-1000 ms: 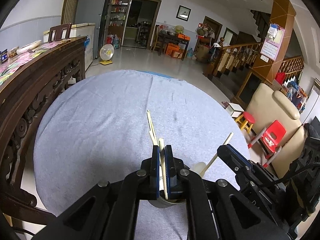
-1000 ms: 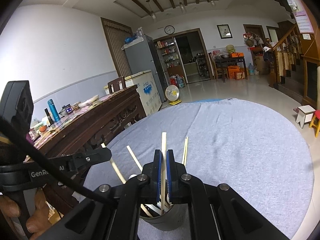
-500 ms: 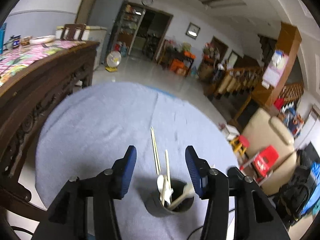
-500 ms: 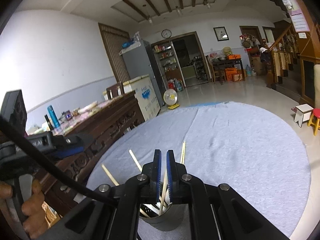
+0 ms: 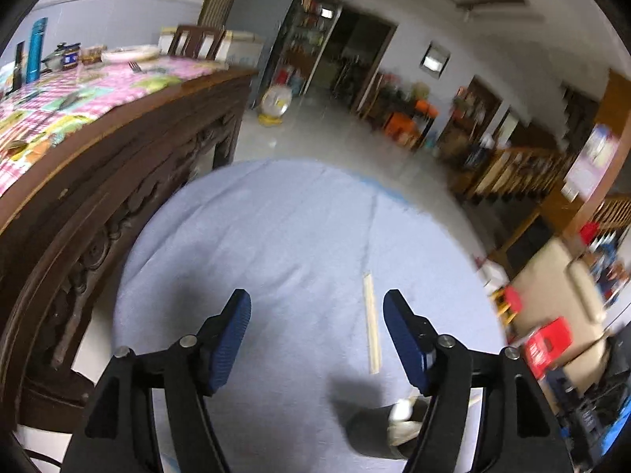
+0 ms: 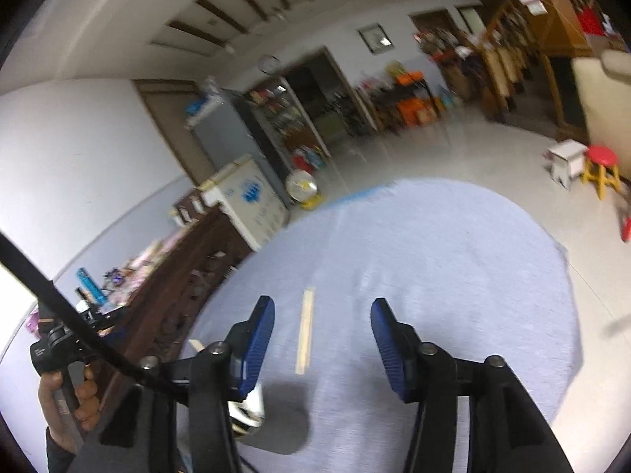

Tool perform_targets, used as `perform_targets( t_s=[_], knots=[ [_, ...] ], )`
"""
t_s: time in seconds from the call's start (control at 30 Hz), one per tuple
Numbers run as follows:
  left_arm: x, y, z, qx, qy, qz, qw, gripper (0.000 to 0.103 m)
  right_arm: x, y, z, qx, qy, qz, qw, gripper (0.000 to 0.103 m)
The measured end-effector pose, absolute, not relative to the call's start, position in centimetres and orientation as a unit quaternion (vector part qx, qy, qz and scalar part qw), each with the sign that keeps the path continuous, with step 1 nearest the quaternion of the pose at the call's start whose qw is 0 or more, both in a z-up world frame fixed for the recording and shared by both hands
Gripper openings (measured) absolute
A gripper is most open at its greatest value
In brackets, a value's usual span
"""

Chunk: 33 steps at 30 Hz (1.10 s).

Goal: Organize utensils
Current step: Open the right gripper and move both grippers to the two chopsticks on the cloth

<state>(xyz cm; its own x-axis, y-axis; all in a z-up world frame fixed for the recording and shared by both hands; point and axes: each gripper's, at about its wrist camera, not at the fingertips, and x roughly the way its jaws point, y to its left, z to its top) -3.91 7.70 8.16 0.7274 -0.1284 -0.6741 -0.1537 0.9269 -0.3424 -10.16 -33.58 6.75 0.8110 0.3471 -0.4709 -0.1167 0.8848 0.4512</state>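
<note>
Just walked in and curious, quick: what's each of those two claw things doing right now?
Left gripper: jaws wide open, holding nothing.
Right gripper: jaws wide open, holding nothing.

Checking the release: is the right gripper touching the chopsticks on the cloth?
Apart. The right wrist view shows the right gripper open, the chopsticks lying between its jaws untouched.

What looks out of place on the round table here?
One pair of chopsticks lies flat on the grey tablecloth, outside the utensil cup that holds the other utensils. Both hand-held grippers are open and empty.
</note>
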Motion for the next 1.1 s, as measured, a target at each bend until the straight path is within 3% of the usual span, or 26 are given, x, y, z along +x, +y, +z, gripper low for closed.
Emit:
perform_targets(
  t_s=[0.17, 0.5, 1.1],
  knots=[
    [2.1, 7.2, 3.7, -0.180, 0.458, -0.024, 0.870, 0.070, -8.1, -36.8, 3.6, 0.215, 0.345, 0.097, 0.908, 0.055],
    [12.7, -0.7, -5.1, -0.096, 0.596, -0.112, 0.789, 0.070, -5.7, -38.8, 0.1, 0.231, 0.381, 0.077, 0.892, 0.055],
    [19.6, -5.3, -9.9, -0.066, 0.657, -0.105, 0.744, 0.070, -1.9, -37.5, -1.8, 0.242, 0.396, 0.084, 0.882, 0.055]
  ],
)
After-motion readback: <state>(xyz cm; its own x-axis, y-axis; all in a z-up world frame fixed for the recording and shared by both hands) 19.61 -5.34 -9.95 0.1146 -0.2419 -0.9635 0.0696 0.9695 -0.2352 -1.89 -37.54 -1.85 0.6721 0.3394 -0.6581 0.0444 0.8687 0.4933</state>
